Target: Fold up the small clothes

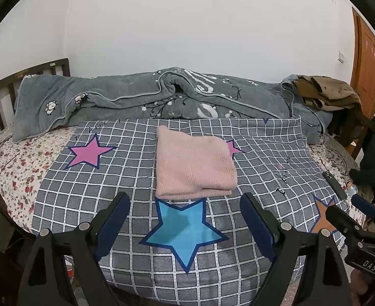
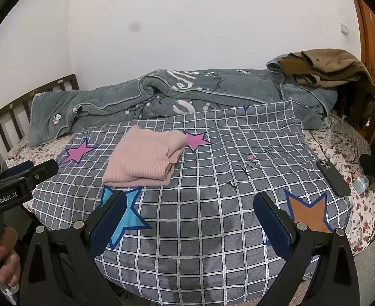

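Pink knit garment point(image 1: 193, 163) lying folded into a thick rectangle on the grey checked cover point(image 1: 264, 153) of the bed point(image 1: 11, 168), flat, layered edges stacked along the near side, nothing touching it. From the left hand-held gripper point(image 1: 184, 227): garment dead ahead at twelve o'clock, just past the blue star point(image 1: 184, 229), long axis running roughly twelve-to-six, away from the camera, near short edge square to the fingers. From the right hand-held gripper point(image 2: 195, 219): same garment point(image 2: 146, 158) off at about eleven o'clock, farther up the cover, seen corner-on, long axis slanting from seven toward one, folded layers showing at the right-hand end beside a pink star point(image 2: 196, 140). Left hand-held gripper released, jaws spread wide over the blue star, nothing between the pads. Right hand-held gripper likewise released, jaws wide apart over bare checked cover, empty. Both hovering short of the garment, neither in contact. Left plainly the nearer and the better lined up; right needing a swing toward its own left to reach the open layered end. Judged from the compact shape: fold looking finished or nearly so, so any coming move probably a last tidy, or a lift from the near edge, best started by the left. Black phone point(image 2: 333, 178) well off at two o'clock from the right side, clear of any path. Grey blanket point(image 1: 141, 97) bunched along the far side of the bed, not in the way.
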`<state>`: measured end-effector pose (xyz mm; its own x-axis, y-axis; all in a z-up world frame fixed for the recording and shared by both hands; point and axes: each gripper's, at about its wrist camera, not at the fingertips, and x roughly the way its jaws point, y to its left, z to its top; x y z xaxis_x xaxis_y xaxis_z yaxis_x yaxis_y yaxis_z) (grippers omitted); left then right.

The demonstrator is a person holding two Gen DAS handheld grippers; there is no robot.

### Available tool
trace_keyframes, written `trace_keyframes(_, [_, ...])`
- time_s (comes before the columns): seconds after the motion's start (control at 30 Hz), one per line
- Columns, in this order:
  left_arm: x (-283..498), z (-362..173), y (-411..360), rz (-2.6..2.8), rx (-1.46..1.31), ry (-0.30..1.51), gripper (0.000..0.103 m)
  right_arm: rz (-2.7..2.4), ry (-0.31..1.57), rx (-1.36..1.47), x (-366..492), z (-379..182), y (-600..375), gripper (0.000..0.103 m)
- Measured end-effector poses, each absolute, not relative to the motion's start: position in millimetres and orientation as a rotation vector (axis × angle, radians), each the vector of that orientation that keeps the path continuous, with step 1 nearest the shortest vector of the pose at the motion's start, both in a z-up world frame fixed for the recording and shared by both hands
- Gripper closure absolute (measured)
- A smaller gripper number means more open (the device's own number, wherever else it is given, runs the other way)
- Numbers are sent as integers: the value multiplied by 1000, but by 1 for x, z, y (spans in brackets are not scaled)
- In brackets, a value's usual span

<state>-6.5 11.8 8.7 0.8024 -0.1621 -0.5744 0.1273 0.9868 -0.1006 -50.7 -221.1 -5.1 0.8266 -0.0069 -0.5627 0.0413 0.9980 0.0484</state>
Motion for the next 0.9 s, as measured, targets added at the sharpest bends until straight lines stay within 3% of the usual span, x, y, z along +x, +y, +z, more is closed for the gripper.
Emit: trace_keyframes(0.9, [-9,10,11,-154,-59,614,15,-31,593,68,-55,-2,-220,5])
